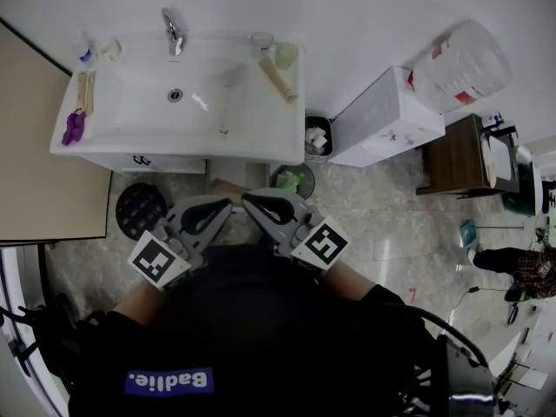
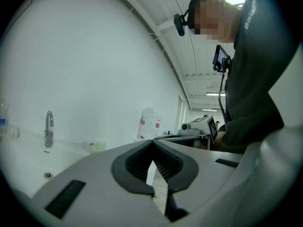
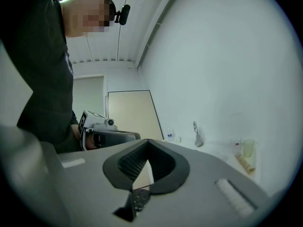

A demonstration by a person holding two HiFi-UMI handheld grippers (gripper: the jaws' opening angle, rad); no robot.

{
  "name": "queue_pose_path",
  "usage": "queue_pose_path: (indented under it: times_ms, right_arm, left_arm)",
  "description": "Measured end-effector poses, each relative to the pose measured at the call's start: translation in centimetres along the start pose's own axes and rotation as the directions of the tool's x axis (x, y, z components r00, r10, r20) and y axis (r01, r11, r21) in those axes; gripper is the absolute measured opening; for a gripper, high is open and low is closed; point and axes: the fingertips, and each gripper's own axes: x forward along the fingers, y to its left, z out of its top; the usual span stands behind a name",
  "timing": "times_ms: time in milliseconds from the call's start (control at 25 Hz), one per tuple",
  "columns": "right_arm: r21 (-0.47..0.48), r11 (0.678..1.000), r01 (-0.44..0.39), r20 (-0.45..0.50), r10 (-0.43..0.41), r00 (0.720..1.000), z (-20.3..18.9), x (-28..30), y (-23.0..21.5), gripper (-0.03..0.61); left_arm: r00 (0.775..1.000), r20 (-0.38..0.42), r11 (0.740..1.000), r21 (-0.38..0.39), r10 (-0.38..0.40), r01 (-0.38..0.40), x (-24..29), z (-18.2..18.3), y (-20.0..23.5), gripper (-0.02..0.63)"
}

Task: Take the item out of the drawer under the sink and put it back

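In the head view the white sink [image 1: 130, 142] stands against the wall, and the drawer front [image 1: 161, 162] below it, with a small dark handle, is shut. No item from the drawer shows. Both grippers are held close to the person's chest, tips pointing toward the cabinet and almost meeting. My left gripper [image 1: 226, 206] [image 2: 152, 141] is shut with nothing between its jaws. My right gripper [image 1: 248, 201] [image 3: 148, 141] is shut and holds nothing either. In the right gripper view the left gripper's marker cube [image 3: 91, 121] shows beside it.
On the sink rim lie a purple thing [image 1: 73, 129], a brush [image 1: 85, 92], cups [image 1: 283, 55] and a tube [image 1: 278, 80]. A black round stool [image 1: 141, 208], a green pail [image 1: 294, 181], a waste bin [image 1: 318, 137], a white box [image 1: 387, 120] and a water jug [image 1: 460, 63] stand around.
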Motion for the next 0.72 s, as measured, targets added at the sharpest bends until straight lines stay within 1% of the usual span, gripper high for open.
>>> queue_pose_path:
  times_ms: [720]
  right_arm:
    - [0.000,1.000,0.024,-0.008,-0.024,1.000,-0.3,-0.9,0.8,0.002]
  left_arm:
    - [1.000,0.010,1.000,0.008,-0.005,0.005,-0.5,0.0,-1.1,0.005]
